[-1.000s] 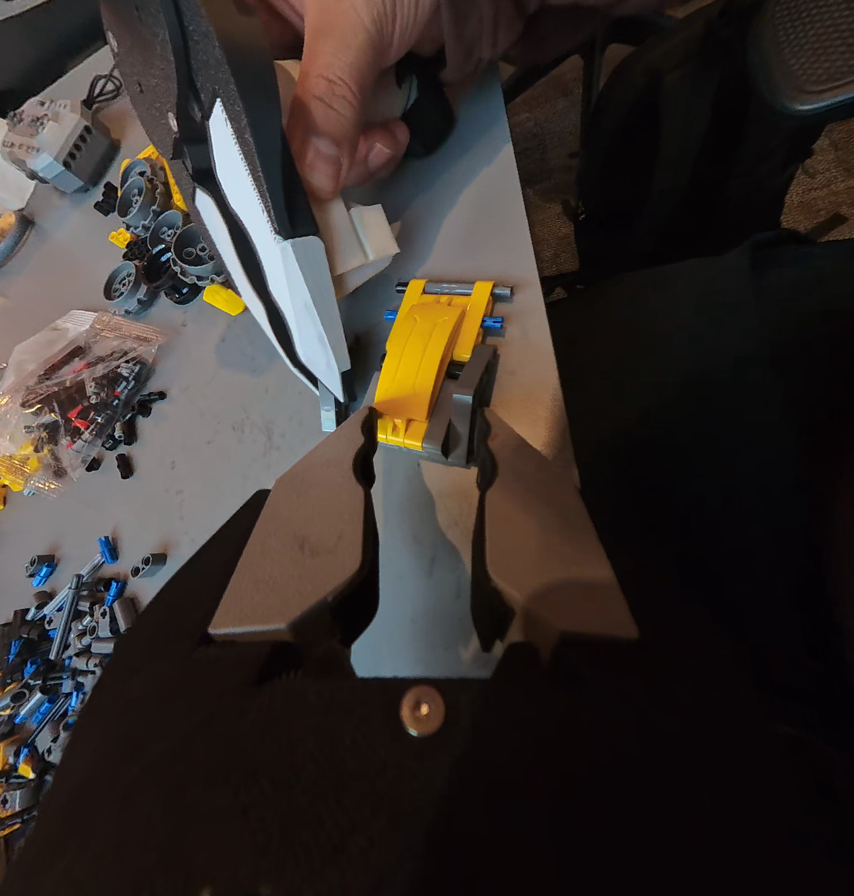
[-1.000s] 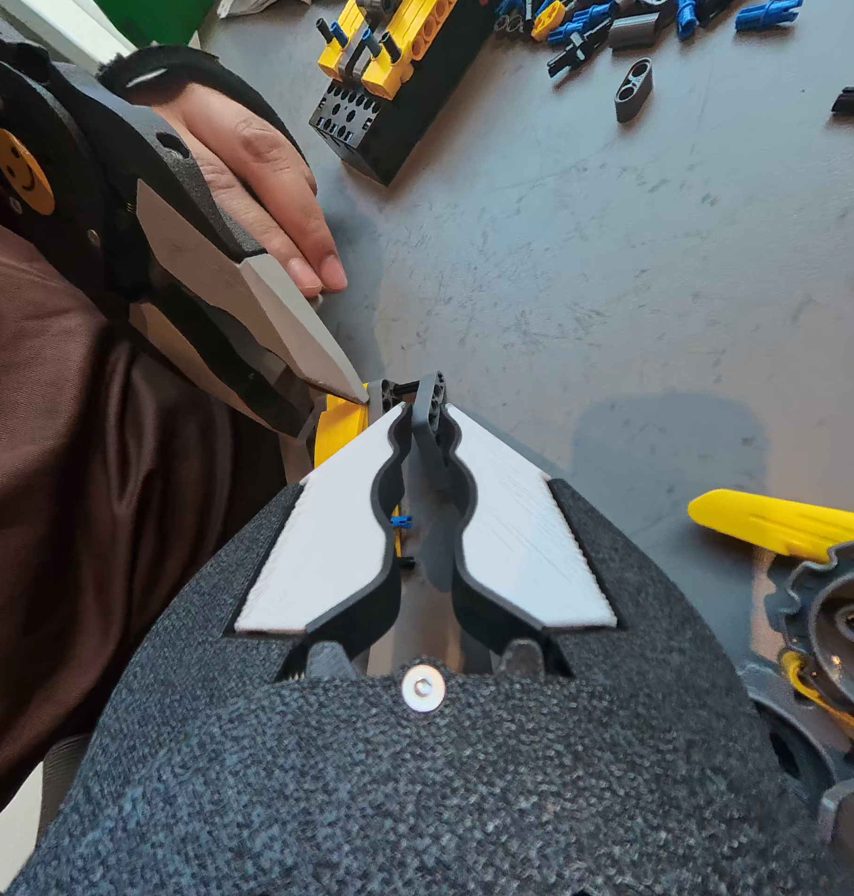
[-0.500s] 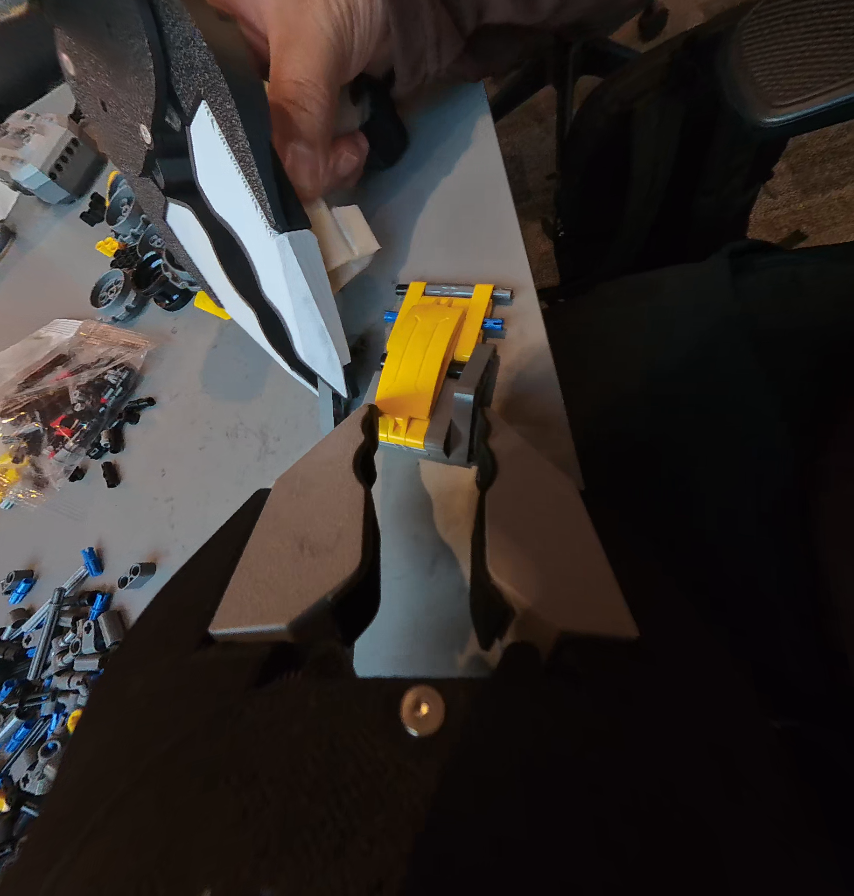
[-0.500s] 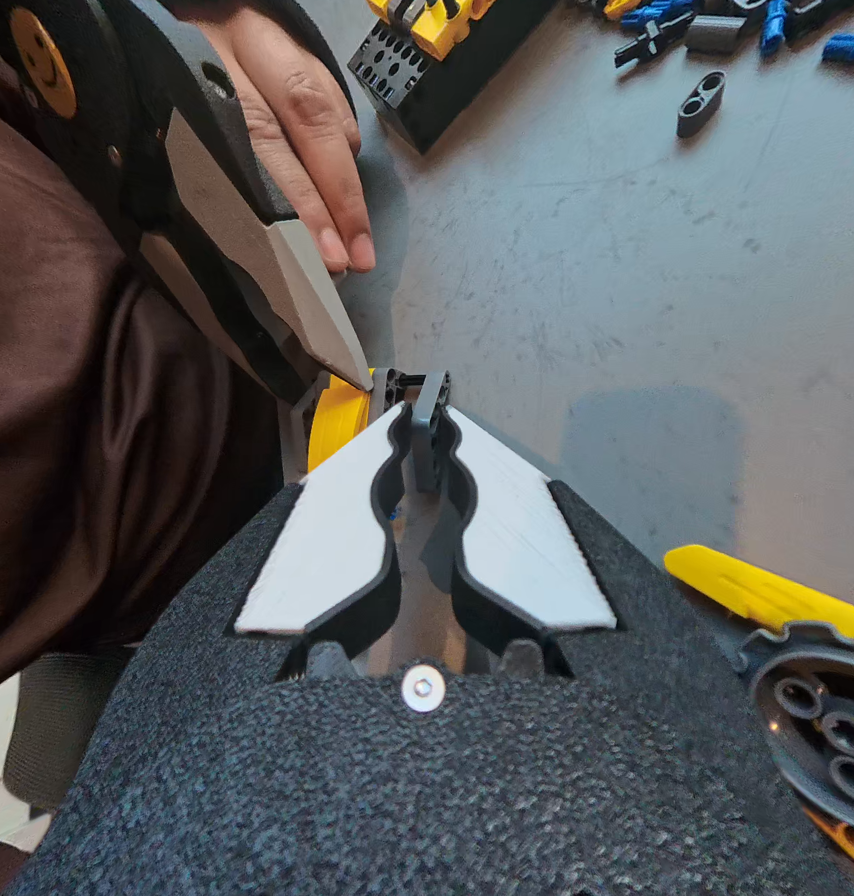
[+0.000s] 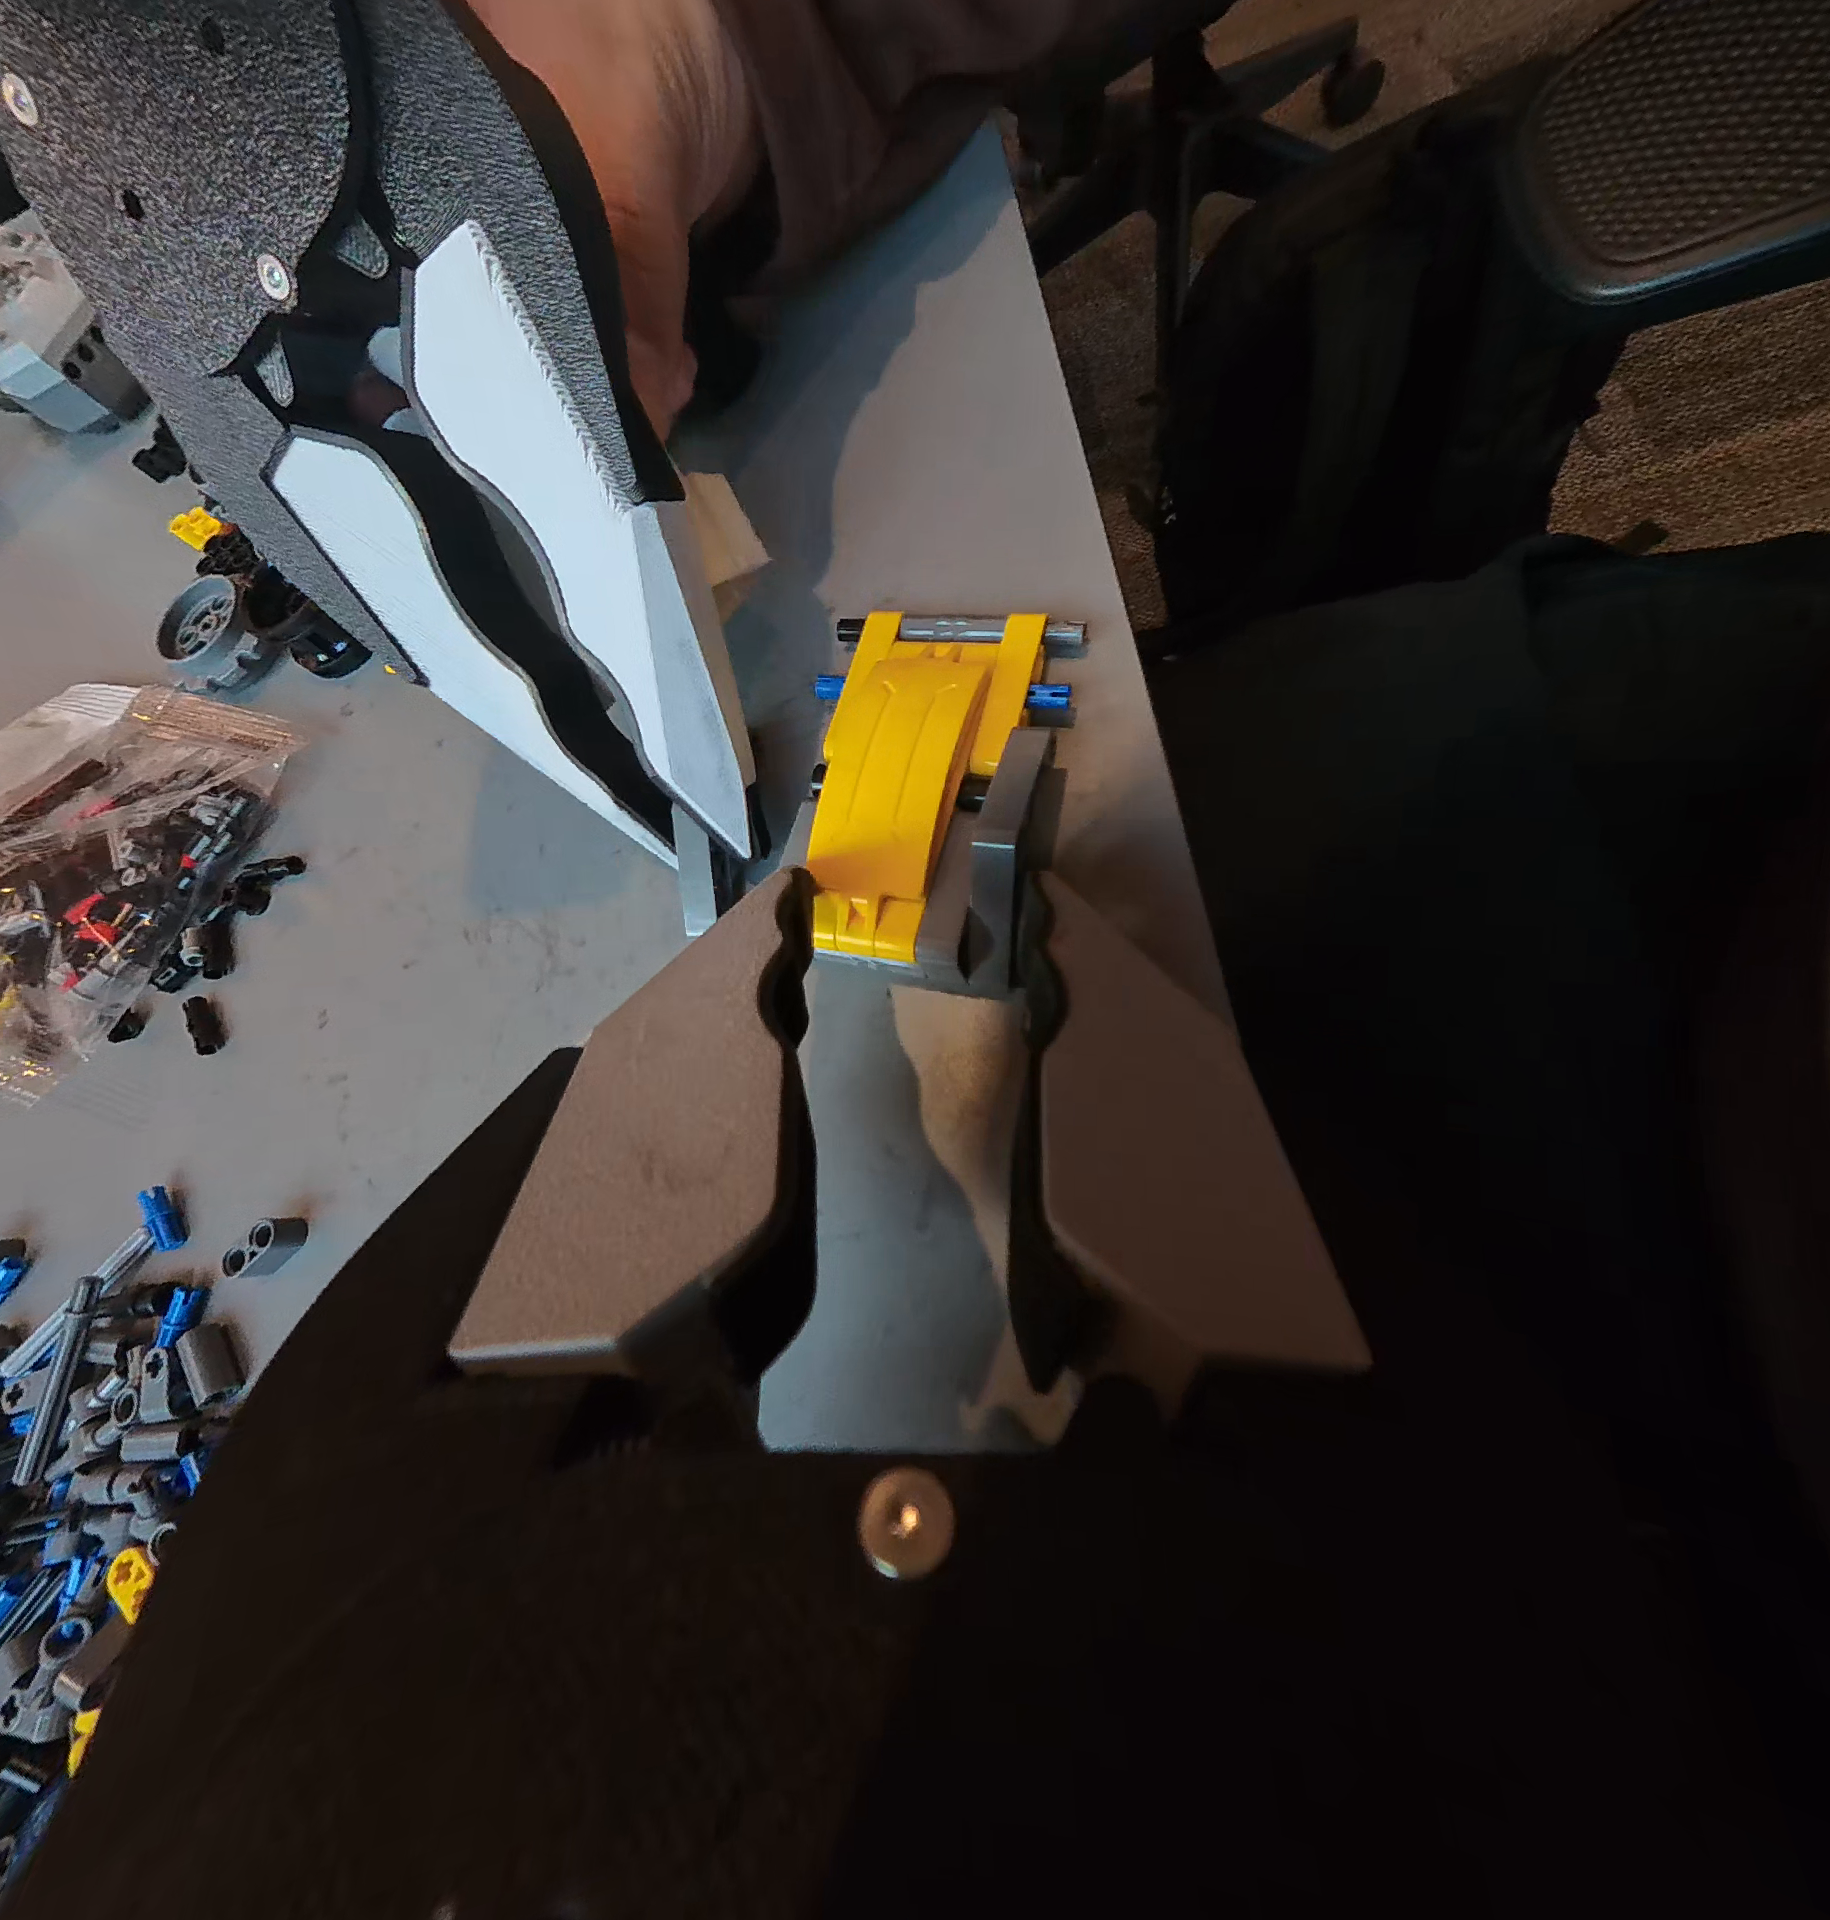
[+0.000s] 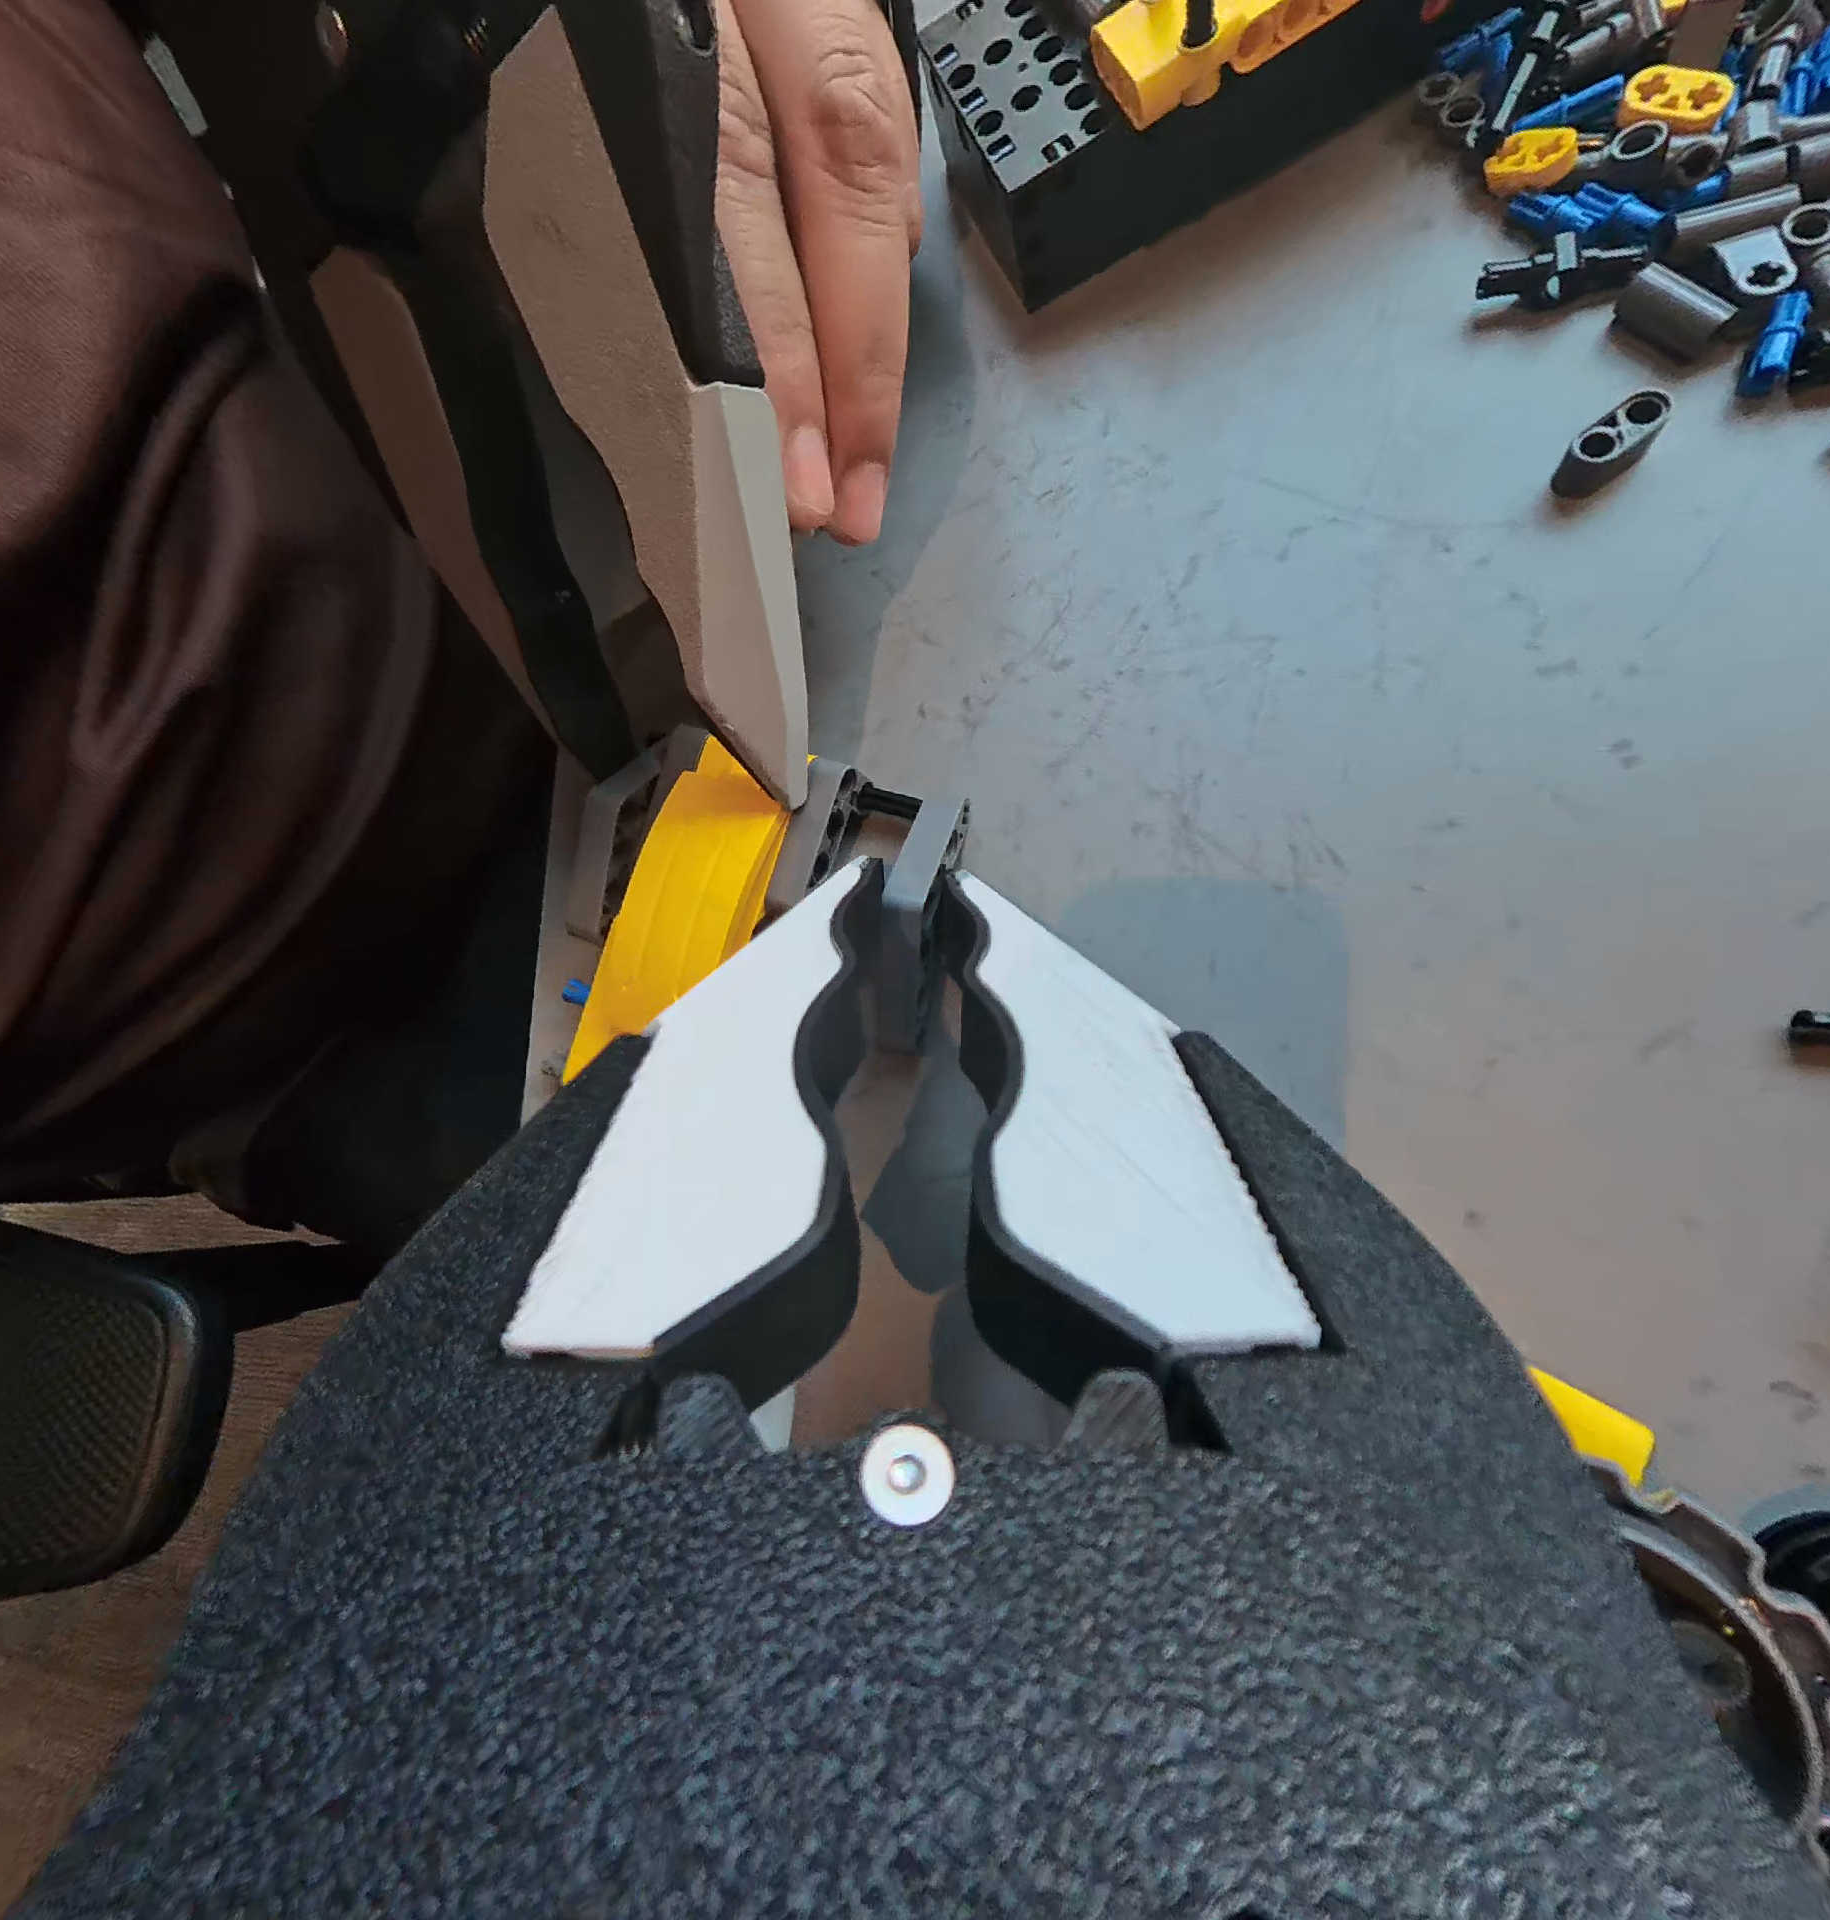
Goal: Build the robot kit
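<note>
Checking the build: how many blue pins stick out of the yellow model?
2: one blue pin on the left side of the yellow model, one on its right. More may be hidden underneath.

No legible writing is showing in either view (no labels, brands, numbers or signs); the clear plastic bag [image 5: 90,862] lying near the table's [image 5: 942,436] left edge is showing only unreadable print.

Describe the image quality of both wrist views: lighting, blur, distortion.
Left wrist view: dim; the left gripper body is near-black, the hand at top motion-blurred, the table edge bowed by the wide lens. Right wrist view: brighter and sharper; the right gripper casts a soft shadow.
</note>
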